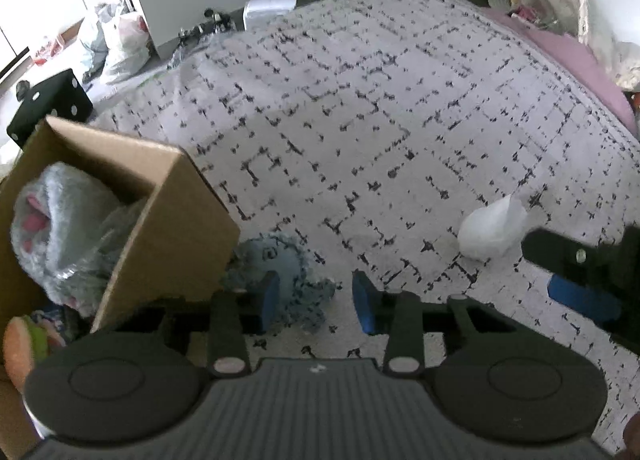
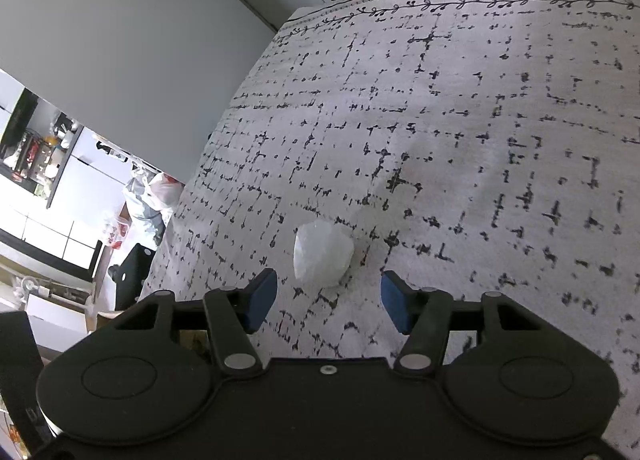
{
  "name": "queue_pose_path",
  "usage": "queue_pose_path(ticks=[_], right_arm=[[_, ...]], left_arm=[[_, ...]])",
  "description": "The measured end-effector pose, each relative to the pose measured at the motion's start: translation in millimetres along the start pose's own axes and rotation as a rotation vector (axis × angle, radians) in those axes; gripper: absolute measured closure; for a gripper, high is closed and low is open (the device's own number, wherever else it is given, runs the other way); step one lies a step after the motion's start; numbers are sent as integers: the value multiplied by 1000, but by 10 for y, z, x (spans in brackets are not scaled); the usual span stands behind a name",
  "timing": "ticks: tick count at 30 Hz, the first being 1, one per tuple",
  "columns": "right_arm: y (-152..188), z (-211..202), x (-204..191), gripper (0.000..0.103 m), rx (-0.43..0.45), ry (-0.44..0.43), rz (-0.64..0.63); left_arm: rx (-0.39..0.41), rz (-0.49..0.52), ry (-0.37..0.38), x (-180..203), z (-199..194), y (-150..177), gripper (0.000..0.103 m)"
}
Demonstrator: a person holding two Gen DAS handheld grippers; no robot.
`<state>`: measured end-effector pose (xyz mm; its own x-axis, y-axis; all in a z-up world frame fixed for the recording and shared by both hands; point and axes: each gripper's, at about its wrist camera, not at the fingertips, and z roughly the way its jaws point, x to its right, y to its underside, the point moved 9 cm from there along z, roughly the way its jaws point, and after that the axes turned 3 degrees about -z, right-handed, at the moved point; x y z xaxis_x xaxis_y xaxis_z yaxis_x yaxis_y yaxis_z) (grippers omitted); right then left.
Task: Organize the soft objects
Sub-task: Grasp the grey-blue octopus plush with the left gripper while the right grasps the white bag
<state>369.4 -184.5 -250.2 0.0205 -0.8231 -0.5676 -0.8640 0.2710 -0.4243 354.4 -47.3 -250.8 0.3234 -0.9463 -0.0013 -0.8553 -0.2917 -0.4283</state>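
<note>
Two grippers are in view, and both have their blue pads apart with nothing between them.

The left gripper (image 1: 316,308) is low over the bed cover (image 1: 360,119). Just in front of its left pad lies one blue toy (image 1: 280,260), a fuzzy crumpled thing. It rests on the cover and touches the lower corner of the box (image 1: 172,227). The pad partly hides it, so its shape is hard to read; it spreads more sideways than forward, and I cannot tell which way it points.

There is one cardboard box, to the left of the left gripper, with its open top tilted toward the camera. Inside I count one grey plush (image 1: 60,211) with pink spots, and some clear plastic wrap (image 1: 100,244) beside it. Below the box, at the left edge, one more soft thing shows, orange and green (image 1: 24,344); what it is I cannot tell.

One white lump (image 1: 490,230) lies on the cover to the front right of the left gripper, with a pointed tip toward upper right in this view. In the right wrist view the same white lump (image 2: 322,254) is just in front of the right gripper (image 2: 328,300), a little left of the middle line between the pads and not touching them. Here its long axis runs nearly across the gripper's line of sight.

The right gripper (image 1: 580,280) also shows at the right edge of the left view, near the lump.
</note>
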Motion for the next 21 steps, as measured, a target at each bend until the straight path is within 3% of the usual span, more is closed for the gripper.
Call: queue_pose_path(ticks=[5, 7, 10, 17, 20, 21], right_arm=[[-9, 144, -24, 46, -10, 6, -16], [-28, 190, -43, 46, -6, 5, -23], [-44, 251, -64, 46, -4, 11, -37], [-49, 354, -85, 51, -3, 30, -63], [-53, 411, -63, 58, -8, 50, -68], [-57, 431, -56, 67, -8, 56, -69]], left_arm=[[-5, 7, -4, 5, 81, 45, 80], [-7, 8, 10, 26, 97, 45, 94], [0, 5, 22, 46, 92, 24, 103], [37, -8, 66, 41, -91, -58, 103], [47, -13, 70, 2, -159, -91, 103], [49, -12, 70, -14, -172, -99, 103]])
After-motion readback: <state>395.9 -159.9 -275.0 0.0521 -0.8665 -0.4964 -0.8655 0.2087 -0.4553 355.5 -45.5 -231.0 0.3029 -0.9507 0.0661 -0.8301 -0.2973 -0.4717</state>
